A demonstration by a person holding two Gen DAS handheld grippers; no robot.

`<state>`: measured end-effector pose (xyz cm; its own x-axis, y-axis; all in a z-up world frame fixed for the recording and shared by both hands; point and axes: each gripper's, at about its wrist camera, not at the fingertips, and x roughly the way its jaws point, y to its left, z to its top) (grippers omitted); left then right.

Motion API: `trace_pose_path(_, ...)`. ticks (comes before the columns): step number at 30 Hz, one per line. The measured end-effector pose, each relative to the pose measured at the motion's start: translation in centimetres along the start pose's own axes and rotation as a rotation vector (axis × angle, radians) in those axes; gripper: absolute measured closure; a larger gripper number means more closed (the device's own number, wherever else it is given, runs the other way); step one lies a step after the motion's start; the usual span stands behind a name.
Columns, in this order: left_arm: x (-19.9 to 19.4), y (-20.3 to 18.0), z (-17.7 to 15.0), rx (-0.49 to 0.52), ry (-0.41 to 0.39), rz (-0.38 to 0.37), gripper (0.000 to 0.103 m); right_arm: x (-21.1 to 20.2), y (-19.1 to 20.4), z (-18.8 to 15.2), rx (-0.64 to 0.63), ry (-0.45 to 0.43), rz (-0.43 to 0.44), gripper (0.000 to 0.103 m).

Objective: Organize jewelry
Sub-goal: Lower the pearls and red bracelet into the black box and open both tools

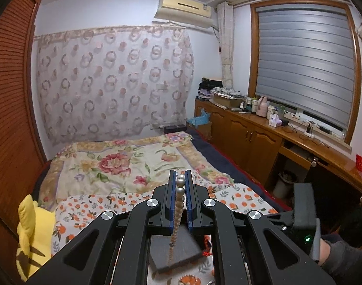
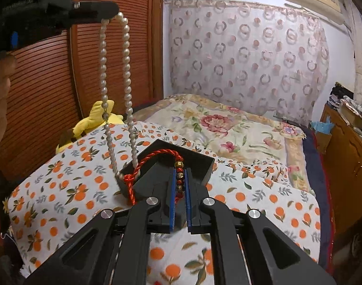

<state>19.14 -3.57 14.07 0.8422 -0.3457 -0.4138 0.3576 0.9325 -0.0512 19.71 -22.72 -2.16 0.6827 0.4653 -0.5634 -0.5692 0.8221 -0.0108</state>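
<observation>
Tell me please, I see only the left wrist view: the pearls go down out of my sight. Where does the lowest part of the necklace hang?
Observer: The pearl necklace hangs from the left claw as one long loop. Its lowest part is at the left corner of the open black box. I cannot tell whether it touches the box.
Operator: Thank you. What does the right claw hold?
Observer: The right claw is shut on a red cord bracelet with golden beads, and holds it over that box.
</observation>
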Motion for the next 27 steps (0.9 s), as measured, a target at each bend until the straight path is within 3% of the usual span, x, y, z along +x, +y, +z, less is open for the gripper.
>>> trace_pose_path(5, 3.0, 1.2, -0.9, -0.001, 0.049, 0.010, 0.097, 4.0, -0.5, -0.1, 0.003, 0.049, 0.015, 0.095)
trace_pose_path(9, 6.8, 2.8, -4.6, -0.030, 0.149, 0.027, 0.096, 7.2, -0.6, -1.0, 0.012, 0.104, 0.019, 0.094)
trace_pose_path(14, 9.3, 3.3, -8.2, -0.041, 0.220, 0.043, 0.096, 8.8, -0.4, -1.6, 0.014, 0.123, 0.033, 0.093)
trace_pose_path(17, 9.9, 3.0, -9.4, -0.033, 0.241, 0.054, 0.096, 8.8, -0.4, -1.6, 0.016, 0.119, 0.020, 0.066)
trace_pose_path(21, 9.5, 2.3, -10.1, -0.013, 0.242, 0.076, 0.092, 7.4, -0.6, -2.0, 0.037, 0.100, 0.017, 0.065)
trace_pose_path(23, 9.0, 2.0, -10.5, -0.006, 0.237, 0.080, 0.082, 6.2, -0.7, -2.5, 0.043, 0.091, 0.015, 0.065)
trace_pose_path(27, 7.2, 1.6, -11.3, -0.011, 0.228, 0.070, 0.072, 3.2, -0.6, -4.0, 0.063, 0.082, 0.015, 0.065)
